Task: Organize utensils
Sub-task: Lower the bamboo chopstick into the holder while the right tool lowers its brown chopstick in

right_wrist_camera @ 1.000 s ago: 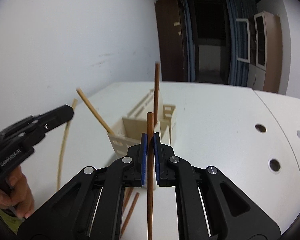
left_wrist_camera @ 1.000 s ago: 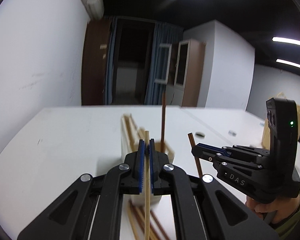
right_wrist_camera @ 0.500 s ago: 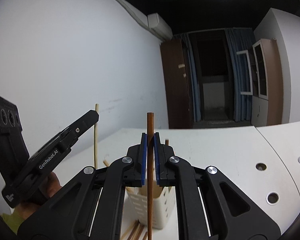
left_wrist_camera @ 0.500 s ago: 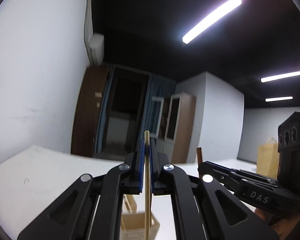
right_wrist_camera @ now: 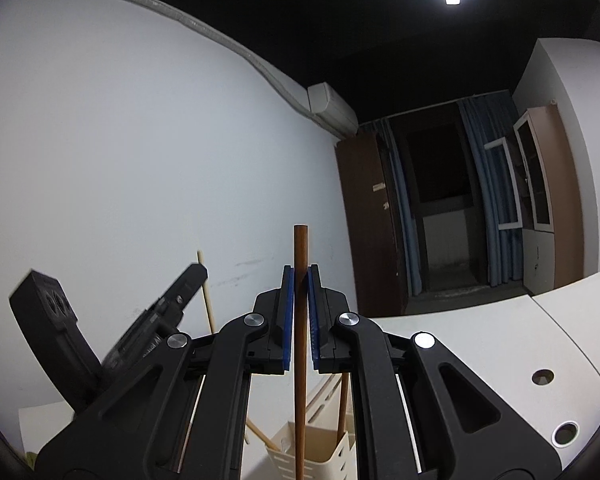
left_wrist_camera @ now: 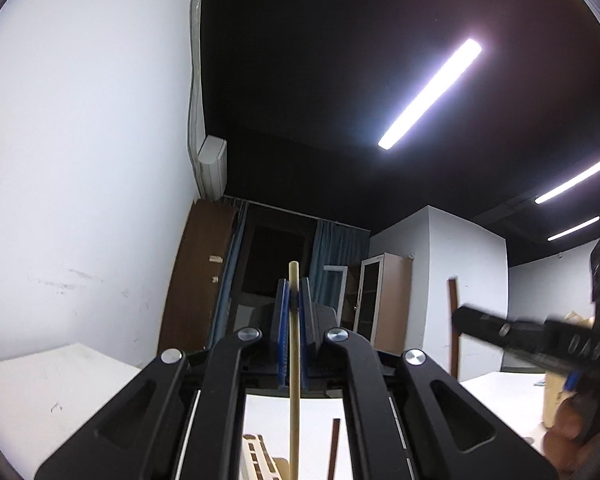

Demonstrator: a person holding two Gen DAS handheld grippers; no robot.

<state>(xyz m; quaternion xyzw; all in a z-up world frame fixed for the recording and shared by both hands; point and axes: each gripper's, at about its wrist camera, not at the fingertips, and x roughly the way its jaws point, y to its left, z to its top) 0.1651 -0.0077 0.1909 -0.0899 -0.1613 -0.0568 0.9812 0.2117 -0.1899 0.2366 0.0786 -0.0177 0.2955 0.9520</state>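
Left gripper: the left gripper tilts upward toward the ceiling, its blue pads clamped together on a pale chopstick.
Pale chopstick: it stands upright between the pads, its tip just above them and its shaft running down out of the bottom of the left wrist view; the right wrist view shows it as a thin pale stick beside the left gripper's black nose.
Right gripper: the right gripper points about level, its blue pads closed tight on a dark brown chopstick.
Dark brown chopstick: it is upright, its top above the pads and its lower part hanging in front of the cream holder.
Cream holder: a slotted plastic box on the white table, below both grippers; a second dark chopstick stands inside it, and a pale one leans out to the left.
Holder in the left wrist view: only its rim shows at the bottom edge, with a dark stick rising to its right.
Person: a hand grips the right gripper's handle at the right edge of the left wrist view.
Room: white wall, brown door, blue curtains, glass-fronted cabinet, ceiling strip lights.
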